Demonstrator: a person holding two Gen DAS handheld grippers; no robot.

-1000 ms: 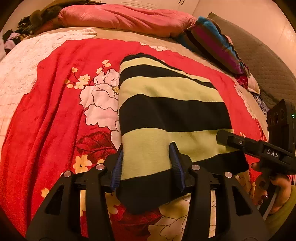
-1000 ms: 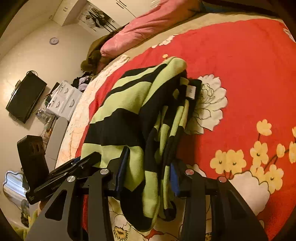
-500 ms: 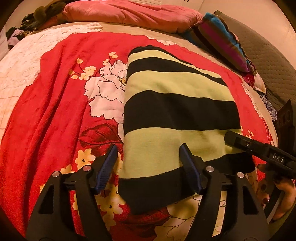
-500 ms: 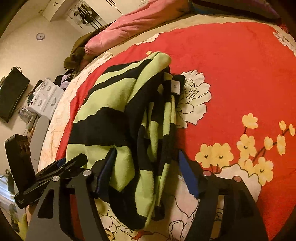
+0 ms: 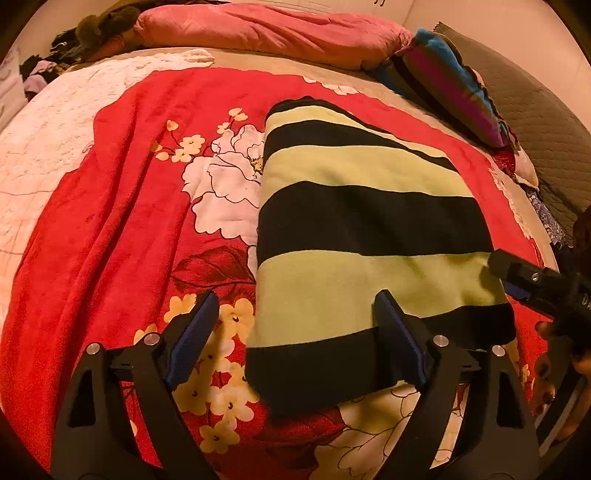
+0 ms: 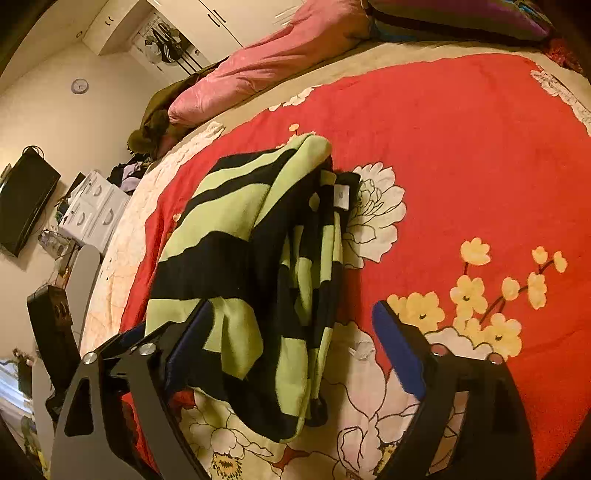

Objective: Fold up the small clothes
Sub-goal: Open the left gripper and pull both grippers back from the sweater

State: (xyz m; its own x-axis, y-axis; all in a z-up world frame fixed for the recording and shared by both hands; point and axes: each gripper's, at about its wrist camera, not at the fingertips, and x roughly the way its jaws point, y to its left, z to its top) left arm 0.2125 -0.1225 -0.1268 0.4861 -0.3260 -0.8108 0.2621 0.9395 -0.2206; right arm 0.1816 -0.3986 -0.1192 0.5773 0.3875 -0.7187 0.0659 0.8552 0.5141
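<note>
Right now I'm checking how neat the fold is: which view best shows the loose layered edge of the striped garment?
The right wrist view: the striped garment shows its stacked, rumpled layers and a white tag along the open side. The left wrist view shows only the garment's smooth striped top panel, hiding those layers.

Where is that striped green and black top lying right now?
The striped top lies folded on the red flowered blanket on the bed, near its front edge, just ahead of both tongs. In the left wrist view the pink pillow sits far behind it.
</note>
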